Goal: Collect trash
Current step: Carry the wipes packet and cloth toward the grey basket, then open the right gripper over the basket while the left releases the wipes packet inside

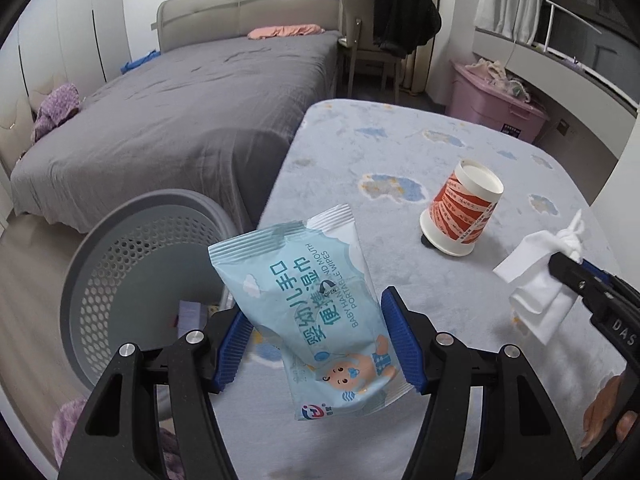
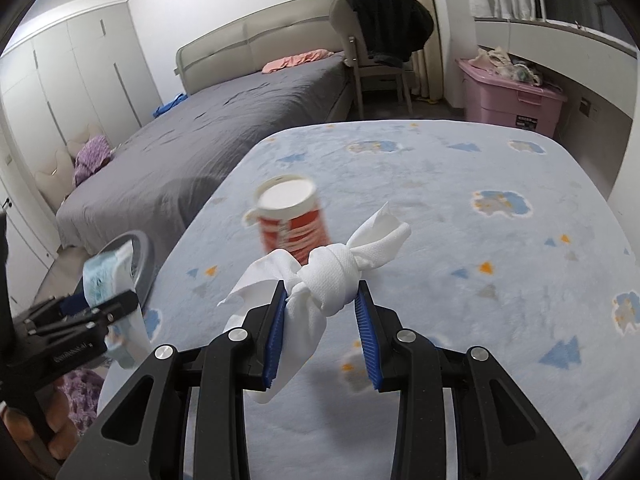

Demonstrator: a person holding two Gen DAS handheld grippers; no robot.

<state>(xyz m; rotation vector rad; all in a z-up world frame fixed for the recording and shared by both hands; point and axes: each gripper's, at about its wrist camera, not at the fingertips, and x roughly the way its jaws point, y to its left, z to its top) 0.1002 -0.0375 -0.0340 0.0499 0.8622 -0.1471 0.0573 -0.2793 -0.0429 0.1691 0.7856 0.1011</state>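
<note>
Item 1: wipes pack, pale blue, printed with a baby figure. It sat between the blue pads of the left gripper, jaws clamped on its sides, and hung over the bench's left edge, just beside the bin.

Item 2: knotted tissue, white, tails splayed to either side. The right gripper held it, jaws clamped on the knot, above the near half of the bench. In the left wrist view it showed at the right, tissue trailing from the gripper.

Item 3: paper cup, red and white, standing mouth down near the middle of the bench, apart from both grippers. It was blurred in the right wrist view.

Item 4: bin, grey, perforated wall, on the floor against the bench's left edge; a small box lay inside.

Item 5: bench cover, light blue with cloud and tree prints.

Item 6: bed, grey sheet, beyond the bench's left edge; a pink storage box stood past the far right corner.
</note>
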